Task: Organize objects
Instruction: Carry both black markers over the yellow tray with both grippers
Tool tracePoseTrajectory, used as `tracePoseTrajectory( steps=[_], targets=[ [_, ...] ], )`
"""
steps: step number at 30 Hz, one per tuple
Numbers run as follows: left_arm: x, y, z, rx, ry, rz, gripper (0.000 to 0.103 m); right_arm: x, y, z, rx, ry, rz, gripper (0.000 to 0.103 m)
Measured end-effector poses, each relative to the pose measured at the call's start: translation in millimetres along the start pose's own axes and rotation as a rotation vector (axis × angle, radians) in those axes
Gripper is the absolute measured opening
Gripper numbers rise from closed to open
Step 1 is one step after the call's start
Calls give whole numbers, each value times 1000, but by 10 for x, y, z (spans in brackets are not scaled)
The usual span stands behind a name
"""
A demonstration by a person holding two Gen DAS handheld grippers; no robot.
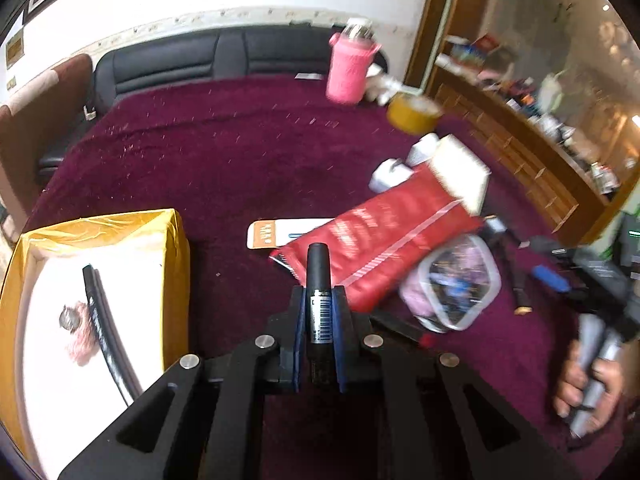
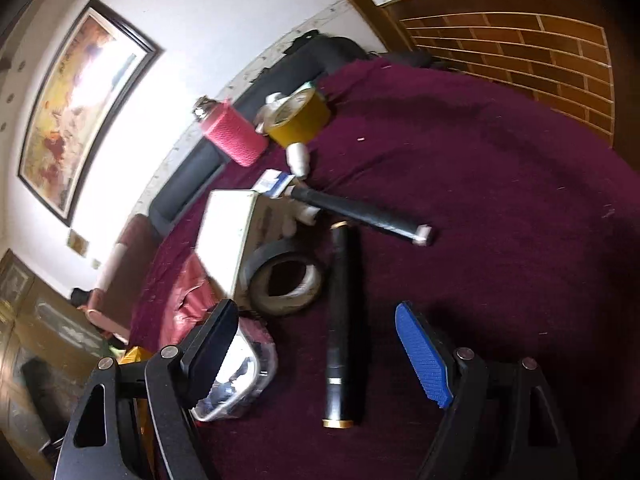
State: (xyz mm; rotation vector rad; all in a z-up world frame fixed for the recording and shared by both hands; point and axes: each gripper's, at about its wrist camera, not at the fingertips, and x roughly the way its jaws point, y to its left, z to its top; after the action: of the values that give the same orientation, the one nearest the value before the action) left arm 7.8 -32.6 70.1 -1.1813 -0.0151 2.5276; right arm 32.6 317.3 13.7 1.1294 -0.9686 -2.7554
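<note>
Between your left pads: your left gripper (image 1: 319, 320) is clamped tight on a black marker (image 1: 319, 300), held lengthwise so its cap sticks out past the fingertips; a barcode label shows on the barrel.
Why that hold: gripping along the barrel keeps the marker steady and lets you lay it flat, which I judge suits the box.
Box: the yellow-taped box (image 1: 176, 280) sits just left of the gripper, open-topped with a white floor; a black strap (image 1: 102, 320) and a small pinkish item already lie inside, so it looks like the collecting spot.
Right gripper: your right gripper (image 2: 332, 340) stands wide open and holds nothing; a black tube with gold ends (image 2: 340, 320) lies on the cloth between its jaws, untouched.
Clutter: a red pouch (image 1: 384, 248), a clear lidded container (image 1: 456, 280), a black tape roll (image 2: 286, 280), a brown tape roll (image 1: 412, 114) and a pink bottle (image 1: 348, 68) lie grouped together.
Surface: a maroon cloth (image 1: 224, 152) with pale lint specks.
Room: a white wall, a framed picture (image 2: 80, 108), a dark padded seat and wooden shelving beyond.
</note>
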Motion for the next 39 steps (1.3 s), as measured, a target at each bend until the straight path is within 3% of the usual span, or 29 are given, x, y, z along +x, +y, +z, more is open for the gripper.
tracePoseTrajectory(
  steps=[6, 8, 12, 14, 16, 23, 29, 33, 39],
  targets=[
    [-269, -52, -191, -31, -33, -92, 11, 178, 286, -31, -219, 87, -190, 79],
    [-276, -60, -239, -38, -29, -102, 11, 285, 353, -46, -273, 108, -246, 70],
    [-312, -64, -326, -39, -26, -105, 11, 507, 494, -58, -395, 105, -403, 34],
    [-341, -56, -363, -36, -27, -105, 11, 527, 481, -26, -392, 99, -412, 23],
    [-373, -41, -400, -40, -33, -106, 11, 495, 420, 20, -358, 102, -384, 17],
    [-495, 67, -461, -72, -59, -127, 11, 150, 136, -1, -184, 120, -215, 17],
    [-696, 261, -509, -114, -89, -149, 11, -238, 127, -102, -87, 115, 6, 17],
    [-932, 552, -519, -154, -119, -120, 12, -341, 466, -199, -90, 142, 155, 18],
    [-1165, 1246, -446, -231, -117, 24, 12, -179, 1430, -439, -184, 255, 349, 18]
  ],
)
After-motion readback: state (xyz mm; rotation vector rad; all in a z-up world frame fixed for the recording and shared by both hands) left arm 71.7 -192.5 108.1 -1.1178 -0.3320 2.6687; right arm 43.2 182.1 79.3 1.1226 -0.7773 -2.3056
